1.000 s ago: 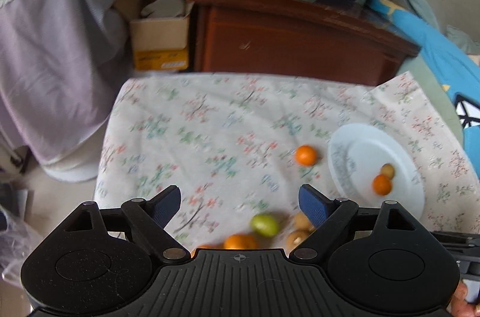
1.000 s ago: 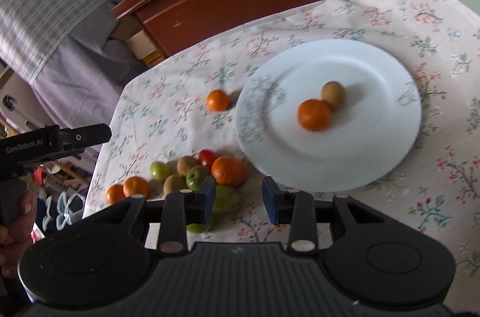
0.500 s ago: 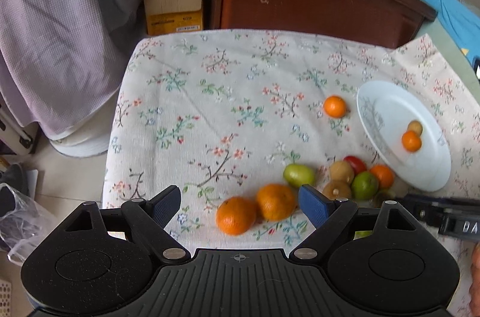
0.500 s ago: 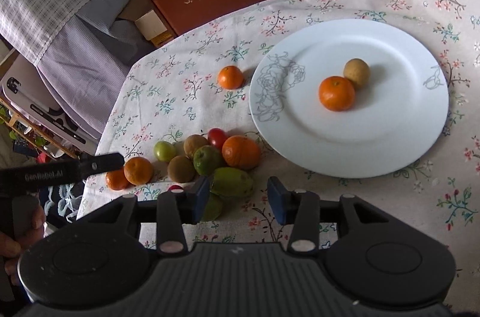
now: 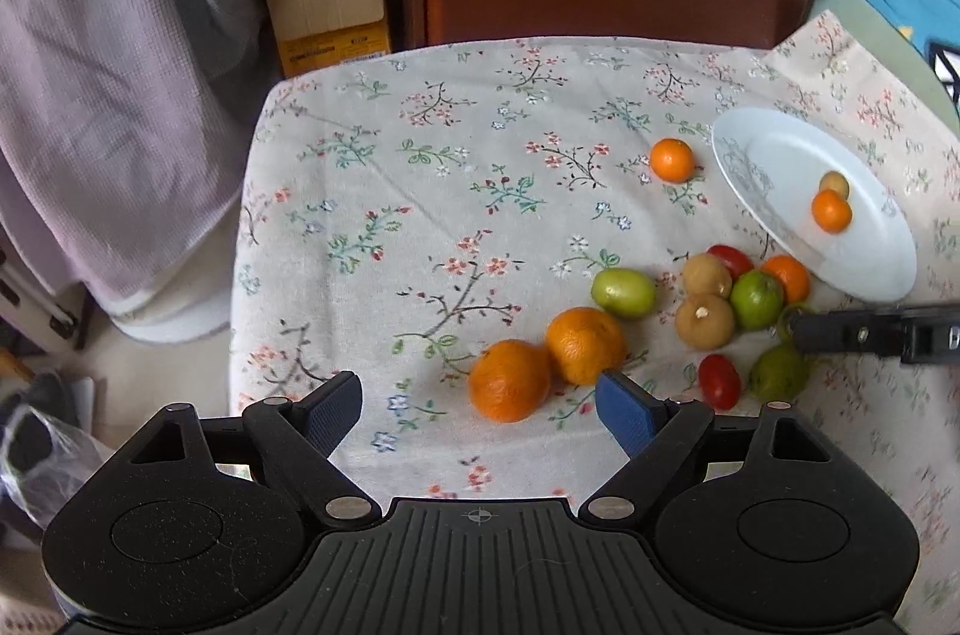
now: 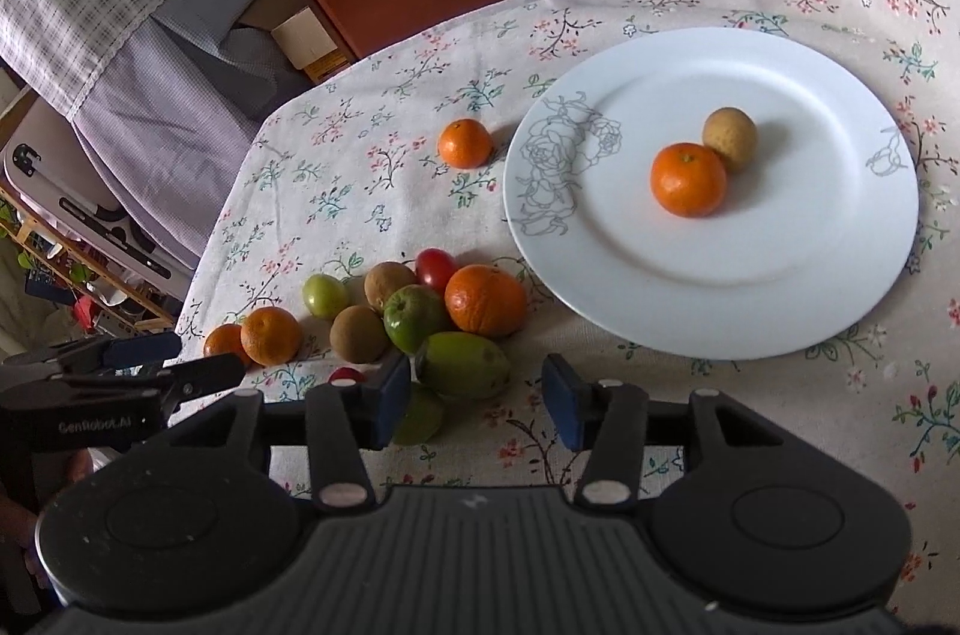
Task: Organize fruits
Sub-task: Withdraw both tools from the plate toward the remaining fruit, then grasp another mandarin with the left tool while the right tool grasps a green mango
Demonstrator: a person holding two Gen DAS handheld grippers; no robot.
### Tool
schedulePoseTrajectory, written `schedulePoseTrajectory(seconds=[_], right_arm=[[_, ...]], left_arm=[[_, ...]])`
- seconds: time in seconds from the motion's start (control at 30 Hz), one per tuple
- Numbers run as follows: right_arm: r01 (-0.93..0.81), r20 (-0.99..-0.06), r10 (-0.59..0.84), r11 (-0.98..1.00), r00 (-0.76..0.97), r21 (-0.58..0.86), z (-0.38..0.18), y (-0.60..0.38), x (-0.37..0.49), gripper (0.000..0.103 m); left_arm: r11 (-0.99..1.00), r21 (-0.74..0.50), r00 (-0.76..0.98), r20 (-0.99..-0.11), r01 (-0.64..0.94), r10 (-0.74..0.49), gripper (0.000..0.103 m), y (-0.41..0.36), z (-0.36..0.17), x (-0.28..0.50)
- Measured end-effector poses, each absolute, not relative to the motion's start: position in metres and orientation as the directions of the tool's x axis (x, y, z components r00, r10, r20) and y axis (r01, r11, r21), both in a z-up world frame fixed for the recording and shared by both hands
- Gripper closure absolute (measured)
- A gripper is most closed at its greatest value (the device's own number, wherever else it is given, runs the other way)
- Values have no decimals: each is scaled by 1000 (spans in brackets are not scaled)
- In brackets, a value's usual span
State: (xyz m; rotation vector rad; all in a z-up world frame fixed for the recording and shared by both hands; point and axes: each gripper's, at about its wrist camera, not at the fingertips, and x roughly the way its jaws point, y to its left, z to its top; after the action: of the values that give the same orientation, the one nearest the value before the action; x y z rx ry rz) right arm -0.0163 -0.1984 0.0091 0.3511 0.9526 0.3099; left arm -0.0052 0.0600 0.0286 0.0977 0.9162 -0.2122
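Left hand-held gripper (image 5: pixel 480 410) hovers spread before two oranges (image 5: pixel 510 380); right hand-held gripper (image 6: pixel 477 398), spread, frames a green fruit (image 6: pixel 465 365). Picking seems underway. Next: close, then carry it to the plate (image 6: pixel 840 287).

The left hand-held gripper (image 5: pixel 479 406) is held wide apart above the counter (image 5: pixel 420 191). Two oranges (image 5: pixel 546 362) are seen touching just beyond it. Right of the oranges, a white plate (image 5: pixel 780 155) carries an orange and a brown fruit.
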Motion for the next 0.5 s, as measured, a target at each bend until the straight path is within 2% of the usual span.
schedulePoseTrajectory(seconds=[0.13, 0.23, 0.33, 0.5], right_arm=[[-113, -734, 401, 905, 549, 410, 10, -197, -16, 53], [-120, -733, 393, 910, 555, 397, 10, -195, -16, 52], [-123, -731, 389, 912, 561, 392, 10, -194, -16, 52], [-117, -728, 385, 913, 567, 392, 10, -194, -16, 52]], left_arm=[[971, 32, 606, -786, 237, -122, 18, 60, 25, -4], [968, 36, 601, -790, 248, -124, 25, 57, 20, -2], [965, 21, 580, -803, 262, -140, 39, 54, 14, 0], [963, 14, 585, -796, 271, -153, 41, 51, 12, -1]])
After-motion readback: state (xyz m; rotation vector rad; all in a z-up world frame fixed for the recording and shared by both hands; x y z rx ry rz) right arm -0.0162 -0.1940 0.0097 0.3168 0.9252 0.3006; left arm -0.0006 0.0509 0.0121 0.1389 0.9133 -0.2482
